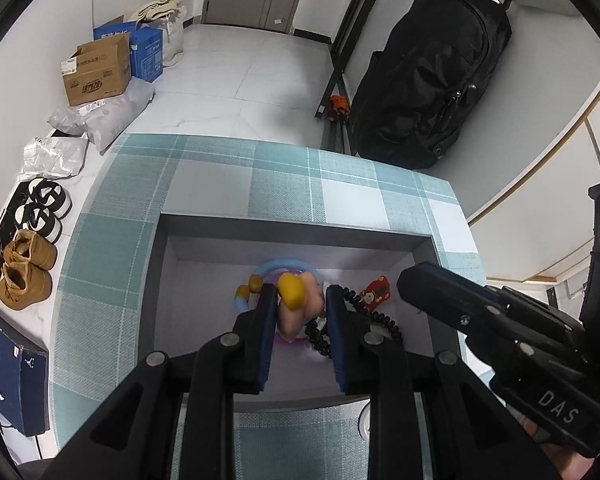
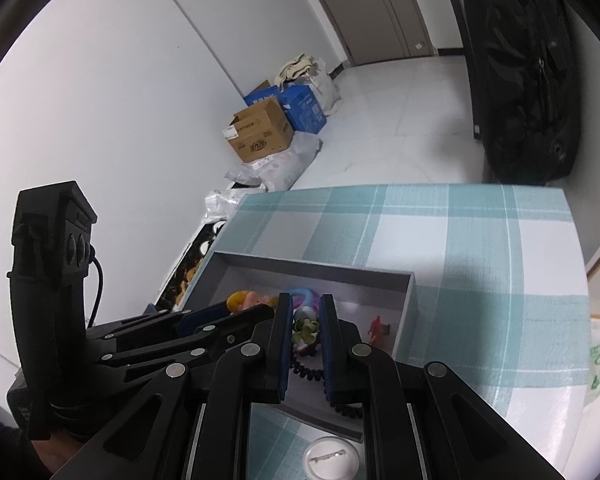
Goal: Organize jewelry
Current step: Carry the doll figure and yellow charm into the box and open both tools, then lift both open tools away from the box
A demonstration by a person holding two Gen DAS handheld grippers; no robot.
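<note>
A woven teal-and-white plaid cloth covers the counter (image 1: 236, 184), carrying a shallow grey rectangular box (image 1: 292, 232) near its front edge. Inside lie soft rubbery trinkets and a black coiled cord (image 1: 384, 320). The left claw (image 1: 300, 300) grips a yellow-pink squashy charm (image 1: 296, 300); the right claw (image 2: 305, 312) is nearly closed, empty.

A shallow grey box (image 1: 292, 236) is seen open on the checked cloth, and every trinket is placed relative to it. Against its far wall a light-blue ring (image 1: 278, 266) with two amber beads (image 1: 249, 287) is laid. Near the middle a yellow-and-pink soft charm (image 1: 300, 300) is found, with a black coiled cord (image 1: 354, 318) just beside it. Toward the right wall a small red charm (image 1: 377, 293) lies. Outside the near wall a round pin badge (image 2: 330, 458) lies face down.
</note>
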